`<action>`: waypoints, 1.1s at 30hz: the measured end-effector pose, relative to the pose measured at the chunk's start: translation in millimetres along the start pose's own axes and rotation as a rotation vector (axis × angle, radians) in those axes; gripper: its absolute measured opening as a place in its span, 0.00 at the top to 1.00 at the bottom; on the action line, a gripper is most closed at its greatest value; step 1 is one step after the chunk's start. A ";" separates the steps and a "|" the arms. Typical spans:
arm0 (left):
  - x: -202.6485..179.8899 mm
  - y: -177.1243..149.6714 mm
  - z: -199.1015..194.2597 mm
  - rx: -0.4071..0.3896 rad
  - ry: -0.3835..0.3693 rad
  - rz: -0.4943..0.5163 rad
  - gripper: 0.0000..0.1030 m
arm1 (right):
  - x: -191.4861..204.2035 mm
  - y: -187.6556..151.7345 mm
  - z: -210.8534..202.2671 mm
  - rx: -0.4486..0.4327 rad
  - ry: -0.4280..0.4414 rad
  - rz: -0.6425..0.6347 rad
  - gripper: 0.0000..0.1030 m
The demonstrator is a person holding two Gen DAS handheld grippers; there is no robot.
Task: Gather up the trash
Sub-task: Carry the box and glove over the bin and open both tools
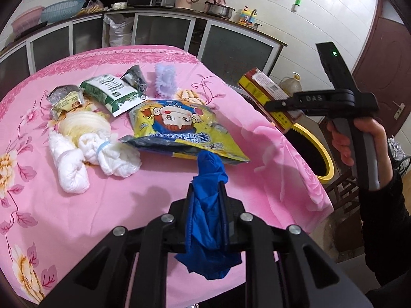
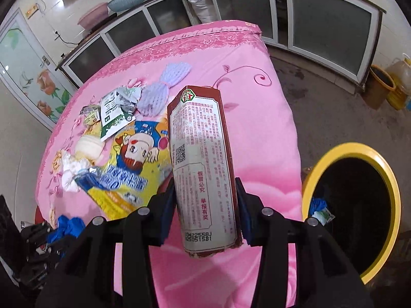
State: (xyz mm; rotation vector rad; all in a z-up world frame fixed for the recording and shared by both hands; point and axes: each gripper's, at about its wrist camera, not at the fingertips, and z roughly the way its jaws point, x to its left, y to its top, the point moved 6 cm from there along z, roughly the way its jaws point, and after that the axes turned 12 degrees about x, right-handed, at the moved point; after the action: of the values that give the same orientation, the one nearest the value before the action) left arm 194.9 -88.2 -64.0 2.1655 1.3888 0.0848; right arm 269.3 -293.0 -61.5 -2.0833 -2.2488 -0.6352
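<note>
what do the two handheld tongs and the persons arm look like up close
Both tongs are matte black plastic with angular linkage arms and round silver pivot bolts. The right tongs carry raised "DAS" lettering, a grey pistol-style handle and a black upright block with a small green light. Their fingers have dark blue pads. The hand on that handle comes out of a black sleeve.

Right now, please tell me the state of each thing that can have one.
Left tool: shut on blue glove, lifted.
Right tool: shut on red box, near the bin.
Yellow bin: open, some trash inside.
Yellow cartoon bag: lying flat on pink tablecloth.
</note>
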 end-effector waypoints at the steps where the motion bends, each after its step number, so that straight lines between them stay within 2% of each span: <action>1: -1.8 1.2 1.1 0.001 -0.002 0.004 0.85 | -3.3 -4.5 -2.3 -0.004 -0.001 0.009 0.60; 9: -28.5 19.6 8.2 0.000 -0.008 0.068 0.85 | -37.4 -30.9 -23.3 -0.036 -0.005 0.077 0.60; 19: -88.8 59.3 23.7 0.002 -0.051 0.187 0.85 | -114.8 -57.5 -63.6 -0.109 -0.056 0.215 0.60; 26: -135.6 95.3 56.5 0.032 -0.093 0.264 0.85 | -165.8 -72.9 -75.9 -0.136 -0.082 0.319 0.59; 33: -177.2 124.3 86.7 0.045 -0.132 0.320 0.85 | -206.1 -81.8 -71.5 -0.128 -0.088 0.396 0.59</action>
State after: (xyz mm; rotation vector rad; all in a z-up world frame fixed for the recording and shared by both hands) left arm 244.5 -314.2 -34.3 2.3679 0.9718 0.0293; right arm 195.7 -513.5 -76.4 -2.5622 -1.7875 -0.6836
